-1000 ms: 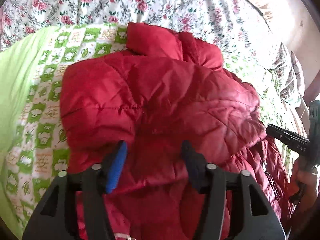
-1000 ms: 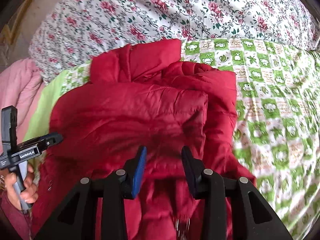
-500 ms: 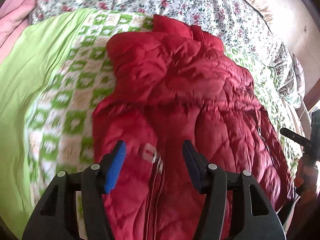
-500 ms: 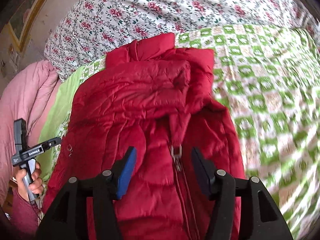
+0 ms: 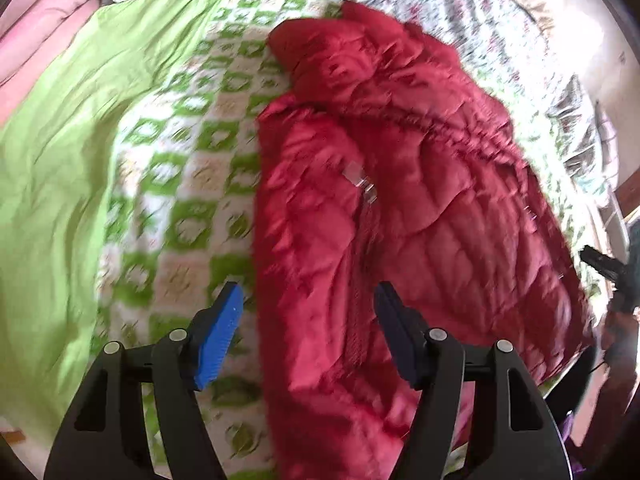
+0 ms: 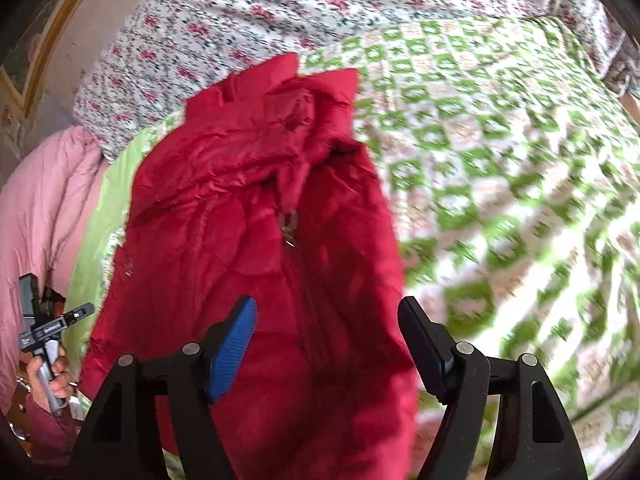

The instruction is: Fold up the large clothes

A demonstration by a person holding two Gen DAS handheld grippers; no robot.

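Both tools are apart and empty. On the left gripper (image 5: 306, 334) the jaws are opening, with the blue pad over the quilt and the dark pad over the red cloth, so they straddle the left edge of the garment without pressing it. On the right gripper (image 6: 326, 346) the jaws are also opening, and they stand above the right edge in the same way. I judge that each tool is held over its own side of the hem because the next fold needs both lower corners taken together.

Just beyond the pads lies the red quilted puffer jacket (image 5: 420, 208), front side up, with its zipper closed and a small metal zipper pull (image 6: 289, 224) near the middle. Its sleeves appear already folded in over the chest, and the collar points to the far side. It rests on the green and white checked quilt (image 6: 500, 152), which gives a flat place for folding. Farther out are a floral bedsheet (image 6: 248, 12), a plain lime green sheet (image 5: 60, 168) on the left, and a pink blanket (image 6: 44, 208) at the far left.

No container shows in either view.
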